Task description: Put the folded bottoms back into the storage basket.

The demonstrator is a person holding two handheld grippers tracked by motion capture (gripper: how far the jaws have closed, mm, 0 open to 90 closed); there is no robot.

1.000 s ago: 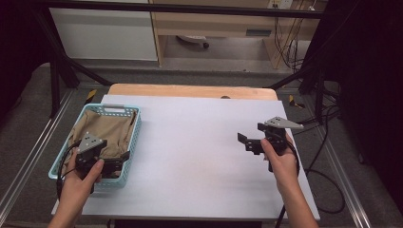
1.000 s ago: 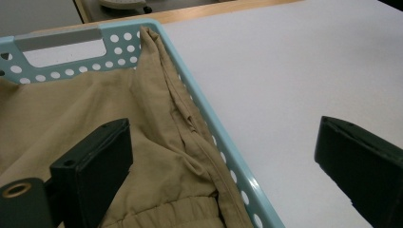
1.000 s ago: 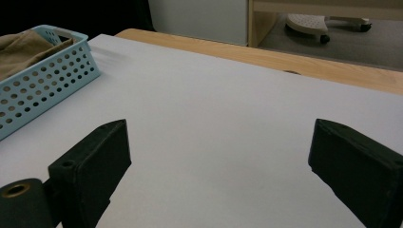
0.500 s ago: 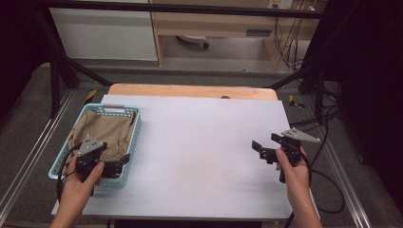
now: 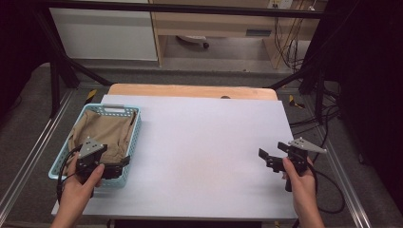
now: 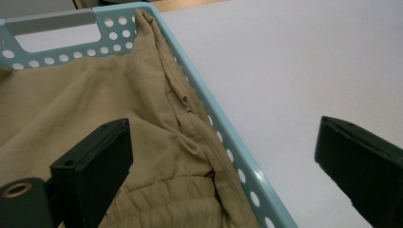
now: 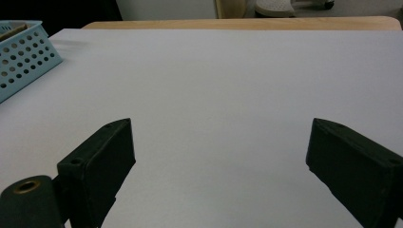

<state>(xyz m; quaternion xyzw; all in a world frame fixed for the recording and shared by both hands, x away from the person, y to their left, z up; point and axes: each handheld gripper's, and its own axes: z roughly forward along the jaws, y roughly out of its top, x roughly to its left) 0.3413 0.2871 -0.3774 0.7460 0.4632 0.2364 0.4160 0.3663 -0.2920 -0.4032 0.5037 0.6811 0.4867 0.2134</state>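
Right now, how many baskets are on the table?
1. The blue basket sits at the table's left edge with tan cloth inside; the left gripper hovers at its near right corner.

Overhead forward-down view; two low close views sharing the basket (image 5: 134, 124).

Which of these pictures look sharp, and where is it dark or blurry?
High view: soft overall, table evenly lit, corners dark. Left gripper view: cloth and basket fairly crisp, the near black jaws blurred. Right gripper view: table bright and shadowless, far edge soft.
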